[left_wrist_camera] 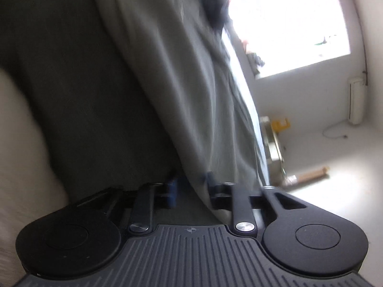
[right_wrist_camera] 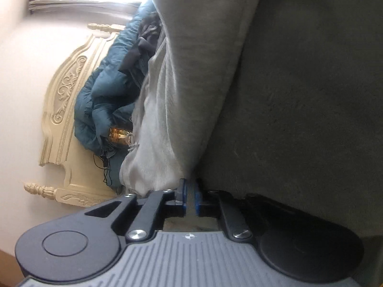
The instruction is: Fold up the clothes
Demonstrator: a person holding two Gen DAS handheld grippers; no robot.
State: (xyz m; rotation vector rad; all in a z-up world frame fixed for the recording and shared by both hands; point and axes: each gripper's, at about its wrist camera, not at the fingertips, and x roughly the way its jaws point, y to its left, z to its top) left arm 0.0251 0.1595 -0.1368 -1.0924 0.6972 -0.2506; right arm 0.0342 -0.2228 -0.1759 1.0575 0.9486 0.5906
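A light grey garment (left_wrist_camera: pixel 182 83) hangs stretched in front of both cameras, over a dark grey-green cloth surface (left_wrist_camera: pixel 79 83). In the left wrist view my left gripper (left_wrist_camera: pixel 191 191) has its jaws closed on the garment's lower edge, cloth running between the fingers. In the right wrist view the same grey garment (right_wrist_camera: pixel 191 83) runs down into my right gripper (right_wrist_camera: pixel 190 196), whose blue-padded fingers (right_wrist_camera: pixel 183 195) pinch its edge with a narrow gap. The dark cloth (right_wrist_camera: pixel 311 95) fills the right side there.
A bright window (left_wrist_camera: pixel 287 19), white wall with an air conditioner (left_wrist_camera: pixel 356 100) and a cardboard tube (left_wrist_camera: pixel 308 174) show on the left wrist view's right. A cream carved headboard (right_wrist_camera: pixel 64 110) and a teal puffy quilt (right_wrist_camera: pixel 103 95) lie behind the garment.
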